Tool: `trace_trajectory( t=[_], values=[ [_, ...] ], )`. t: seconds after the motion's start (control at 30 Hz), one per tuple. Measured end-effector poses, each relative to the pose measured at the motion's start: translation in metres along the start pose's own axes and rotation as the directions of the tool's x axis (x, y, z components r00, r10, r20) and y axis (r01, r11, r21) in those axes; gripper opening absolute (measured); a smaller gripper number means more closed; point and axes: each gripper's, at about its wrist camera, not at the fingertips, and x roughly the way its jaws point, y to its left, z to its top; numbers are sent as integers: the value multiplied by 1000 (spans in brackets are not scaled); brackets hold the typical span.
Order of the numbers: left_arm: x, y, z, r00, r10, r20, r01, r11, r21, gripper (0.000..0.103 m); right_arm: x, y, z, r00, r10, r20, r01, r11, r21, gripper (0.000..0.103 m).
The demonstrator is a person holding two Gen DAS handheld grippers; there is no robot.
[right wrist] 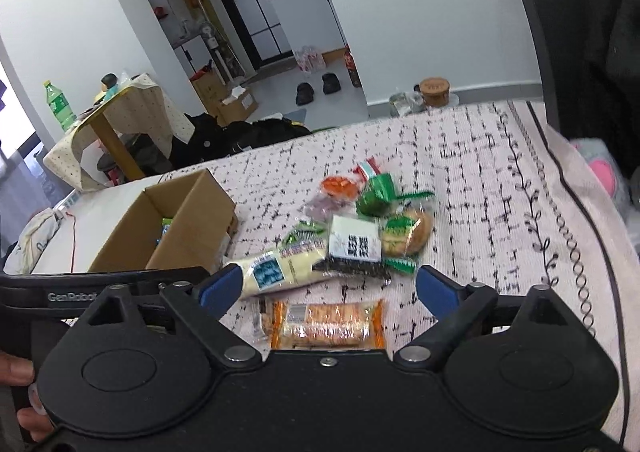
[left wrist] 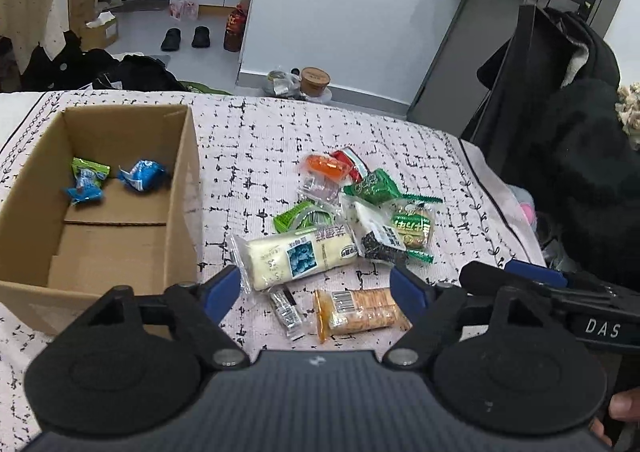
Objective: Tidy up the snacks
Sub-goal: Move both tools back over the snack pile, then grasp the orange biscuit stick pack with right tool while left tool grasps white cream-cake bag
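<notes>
Both blue-padded grippers, left gripper (left wrist: pixel 316 284) and right gripper (right wrist: pixel 328 286), hang wide apart, gripping nothing, above an orange clear-wrapped cracker pack (left wrist: pixel 358 310). Jumbled snack packets (left wrist: pixel 372 203) lie at twelve o'clock, brown cardboard box (left wrist: pixel 186 187) at ten.

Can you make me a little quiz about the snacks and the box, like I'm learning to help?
1. How many snacks lie in the cardboard box already?
2. True or false: the left claw is squeezing the long pale snack pack.
3. Which snack lies nearest the right claw? A the orange cracker pack, B the orange jelly cup, C the green wrapped snack.

Key:
1. Two, both in blue and green wrappers.
2. False. Its jaws stand apart, holding nothing.
3. A.
</notes>
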Motion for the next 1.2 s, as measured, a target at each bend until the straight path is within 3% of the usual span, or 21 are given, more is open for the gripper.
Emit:
trace_trajectory(
  t=[0.17,0.4,0.63,0.87,0.97,1.2],
  values=[
    [14,1,-1,1000,-3,-15,4,1000,23,69,11,-5,-8,998,28,-54,-26,999,43,76],
    [29,3,-1,999,-12,-37,13,999,46,58,34,-4,-18,988,35,-150,-23,997,80,48],
    [48,4,-4,997,-2,-73,6,999,50,57,52,-5,-27,973,74,-219,-42,988,146,41],
    [53,16,-4,997,21,-80,-18,999,41,57,73,-11,-34,961,82,-263,-19,973,231,44],
    [53,23,-4,997,32,-76,-30,999,31,57,78,-12,-31,964,84,-253,-18,967,253,56],
    [53,30,0,998,45,-53,-45,999,7,58,91,-8,-20,969,-13,-248,74,968,240,65]
  ],
)
